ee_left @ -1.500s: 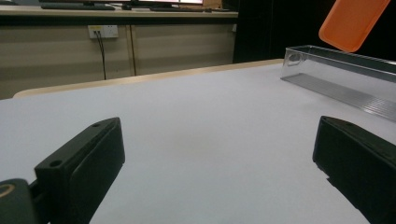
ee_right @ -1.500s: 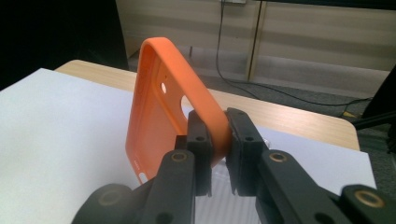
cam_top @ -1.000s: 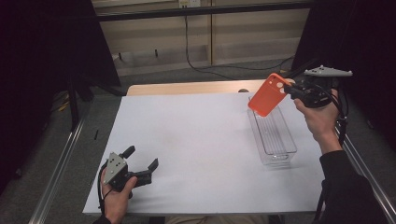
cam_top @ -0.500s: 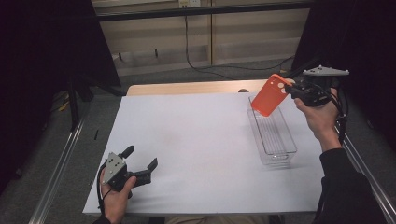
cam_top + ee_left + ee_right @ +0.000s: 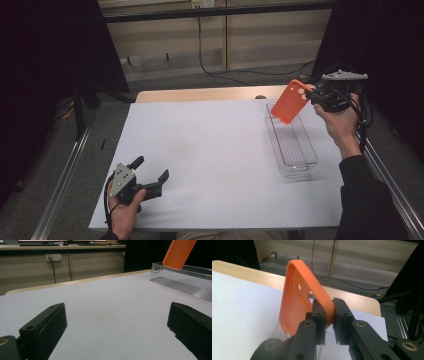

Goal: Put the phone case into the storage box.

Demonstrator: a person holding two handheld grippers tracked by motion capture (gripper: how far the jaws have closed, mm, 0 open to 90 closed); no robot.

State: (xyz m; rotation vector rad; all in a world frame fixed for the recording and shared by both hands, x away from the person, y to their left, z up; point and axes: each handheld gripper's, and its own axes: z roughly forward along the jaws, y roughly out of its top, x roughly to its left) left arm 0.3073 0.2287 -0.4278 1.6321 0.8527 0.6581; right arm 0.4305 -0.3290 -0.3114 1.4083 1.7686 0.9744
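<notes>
Right gripper (image 5: 311, 94): jaws clamped on the edge of an orange phone case (image 5: 289, 101), at the end with the camera cut-outs. In the right gripper view the two pads (image 5: 319, 315) pinch the case (image 5: 297, 302) rim from both sides. Case is tilted, raised off the table, its lower end over the far end of the tray (image 5: 305, 167). Whether that end touches the tray rim cannot be told.

Tray: clear plastic, long and narrow, lying on the right side of the table (image 5: 210, 160), long axis running near to far. Nothing seen inside it.

Right hand (image 5: 340, 125) grips the tool from the right edge of the table; grey plate on top, cable trailing down along the wrist.

Left gripper (image 5: 150, 175): jaws apart, nothing between them. It sits low at the near left corner of the table, held by the left hand (image 5: 125, 212). In the left gripper view both jaws stand wide over bare white surface, with the tray (image 5: 185, 277) and case (image 5: 178, 252) at far right.

Table: white top, wooden strip along the far edge.
</notes>
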